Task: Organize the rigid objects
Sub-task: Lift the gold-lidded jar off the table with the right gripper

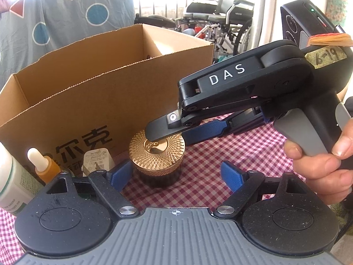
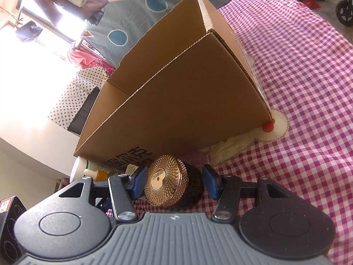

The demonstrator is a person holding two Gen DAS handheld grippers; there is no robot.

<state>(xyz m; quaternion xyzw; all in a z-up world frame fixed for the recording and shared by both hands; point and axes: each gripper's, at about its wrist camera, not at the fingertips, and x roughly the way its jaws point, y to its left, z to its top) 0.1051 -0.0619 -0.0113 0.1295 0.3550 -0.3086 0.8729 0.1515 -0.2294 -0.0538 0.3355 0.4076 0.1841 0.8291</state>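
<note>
Bracketing the gold-lidded jar (image 2: pixel 174 184) with my right gripper (image 2: pixel 174 183), I have its blue pads on either side of the jar where it stands on the checked cloth (image 2: pixel 297 88), just in front of the open cardboard box (image 2: pixel 176 101); I cannot tell whether the pads already press on it or only flank it. My left gripper (image 1: pixel 174 172) hangs spread and empty just short of the same jar. I judge this the pick-up step: next I need a firm squeeze on the dark body, then a lift over the box's near wall
</note>
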